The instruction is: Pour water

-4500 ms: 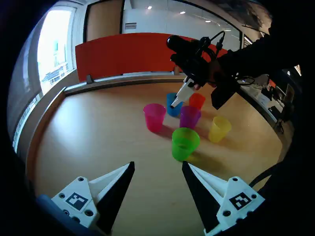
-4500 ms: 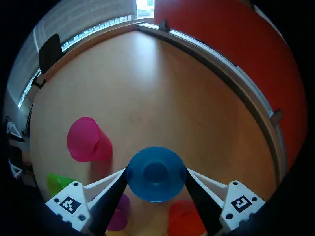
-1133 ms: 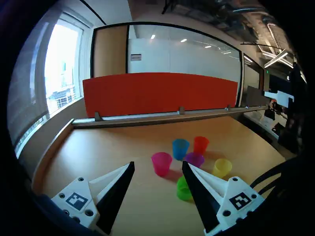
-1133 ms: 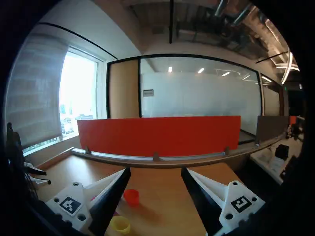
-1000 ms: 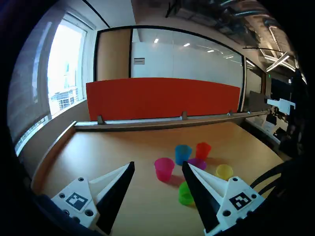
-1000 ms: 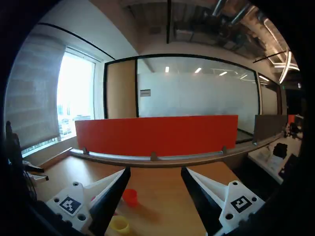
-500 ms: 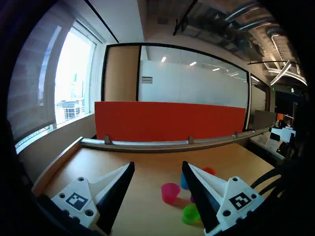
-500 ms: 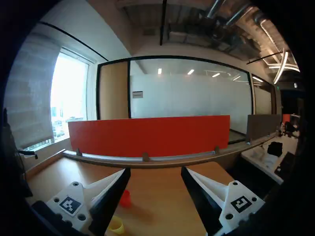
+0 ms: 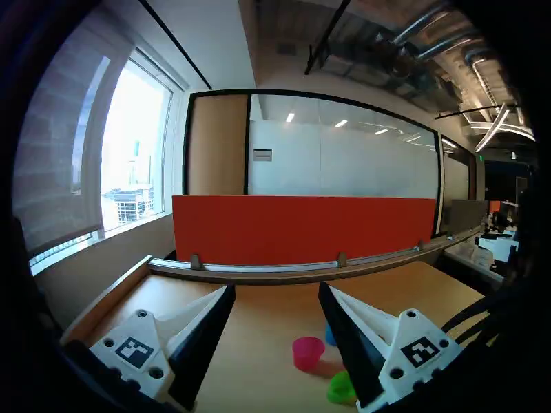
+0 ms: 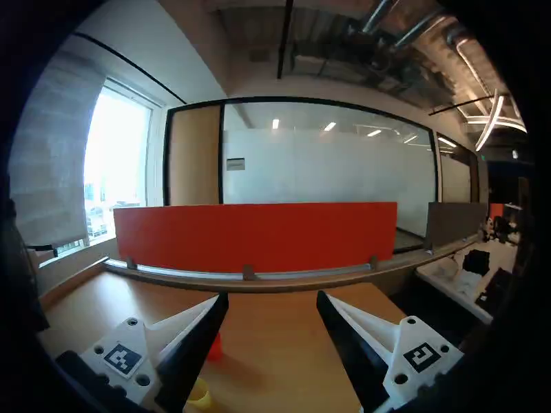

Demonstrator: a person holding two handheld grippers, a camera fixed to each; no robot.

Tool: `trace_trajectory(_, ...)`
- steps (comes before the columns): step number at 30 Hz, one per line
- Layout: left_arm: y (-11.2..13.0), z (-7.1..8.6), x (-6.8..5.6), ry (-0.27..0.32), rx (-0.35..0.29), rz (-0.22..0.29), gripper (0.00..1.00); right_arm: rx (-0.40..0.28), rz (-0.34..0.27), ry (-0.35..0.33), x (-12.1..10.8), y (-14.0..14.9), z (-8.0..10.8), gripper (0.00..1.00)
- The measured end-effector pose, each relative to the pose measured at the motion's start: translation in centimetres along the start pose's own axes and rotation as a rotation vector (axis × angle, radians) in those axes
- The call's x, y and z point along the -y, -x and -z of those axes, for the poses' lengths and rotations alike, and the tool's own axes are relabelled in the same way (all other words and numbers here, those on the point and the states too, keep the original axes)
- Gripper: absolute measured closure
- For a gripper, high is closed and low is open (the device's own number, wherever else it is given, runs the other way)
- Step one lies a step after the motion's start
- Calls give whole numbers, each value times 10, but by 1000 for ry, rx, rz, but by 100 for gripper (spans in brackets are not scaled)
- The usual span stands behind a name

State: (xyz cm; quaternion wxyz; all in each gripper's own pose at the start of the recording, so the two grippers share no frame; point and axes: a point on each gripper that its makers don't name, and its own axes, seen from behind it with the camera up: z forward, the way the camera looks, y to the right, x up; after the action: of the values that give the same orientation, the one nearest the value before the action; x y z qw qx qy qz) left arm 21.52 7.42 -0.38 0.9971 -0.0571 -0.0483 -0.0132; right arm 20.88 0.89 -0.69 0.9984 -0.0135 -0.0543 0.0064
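Left gripper view and right gripper view both high, level, facing shared red divider [image 9: 303,230] at 12 o'clock, desk [image 9: 275,323] below, cups [image 9: 308,352] near 6 o'clock.

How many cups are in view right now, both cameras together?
5. Left gripper view: pink cup, blue cup, green cup, low by one finger. Right gripper view: red cup, yellow cup, low by one finger. Others may be hidden behind fingers.

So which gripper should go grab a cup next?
Probably left. The left gripper is open, with the pink cup almost straight ahead of it. For the right gripper, the orange cup sits off to the side, partly hidden.
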Motion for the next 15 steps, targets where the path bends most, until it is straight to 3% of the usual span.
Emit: trace_trajectory(15, 25, -17, 13, -34, -44, 2, 11, -12, 29, 6, 7, 5, 0, 0)
